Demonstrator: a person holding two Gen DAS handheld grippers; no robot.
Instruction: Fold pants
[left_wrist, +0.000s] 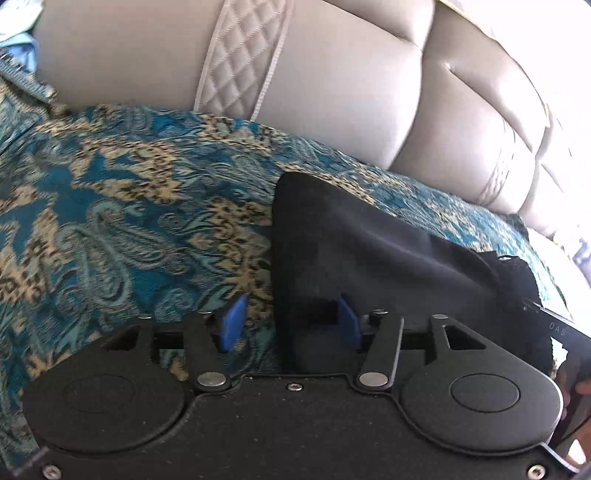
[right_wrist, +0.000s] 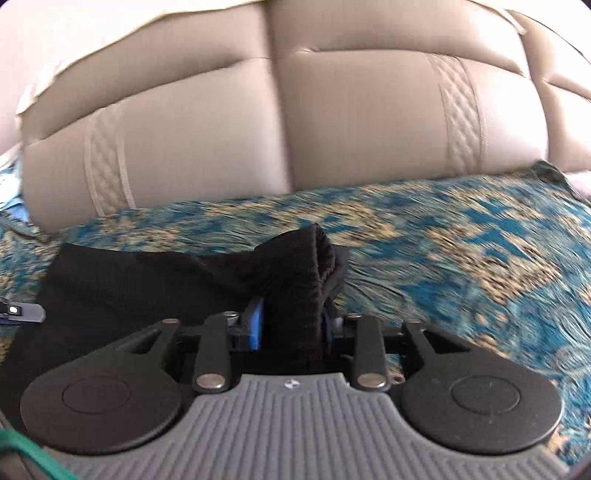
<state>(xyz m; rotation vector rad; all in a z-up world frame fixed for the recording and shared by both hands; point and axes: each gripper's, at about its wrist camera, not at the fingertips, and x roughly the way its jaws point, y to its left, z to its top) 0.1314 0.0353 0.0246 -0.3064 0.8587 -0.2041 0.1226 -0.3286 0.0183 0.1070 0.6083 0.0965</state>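
Observation:
Black pants (left_wrist: 369, 251) lie on a teal and gold patterned cover (left_wrist: 129, 203). My left gripper (left_wrist: 290, 321) is open. The pants' left edge reaches in between its blue pads (left_wrist: 232, 321) beside the right pad, while the left pad stands clear over the cover. In the right wrist view the pants (right_wrist: 147, 280) spread to the left, and their ribbed elastic waistband (right_wrist: 314, 266) stands bunched up. My right gripper (right_wrist: 292, 325) is shut on that waistband, which fills the gap between the blue pads (right_wrist: 258, 325).
A beige padded backrest (left_wrist: 332, 92) with quilted strips rises just behind the cover (right_wrist: 461, 251). Part of the other tool shows at the right edge (left_wrist: 554, 328) of the left wrist view. A green cord (right_wrist: 33, 454) crosses the lower left corner of the right wrist view.

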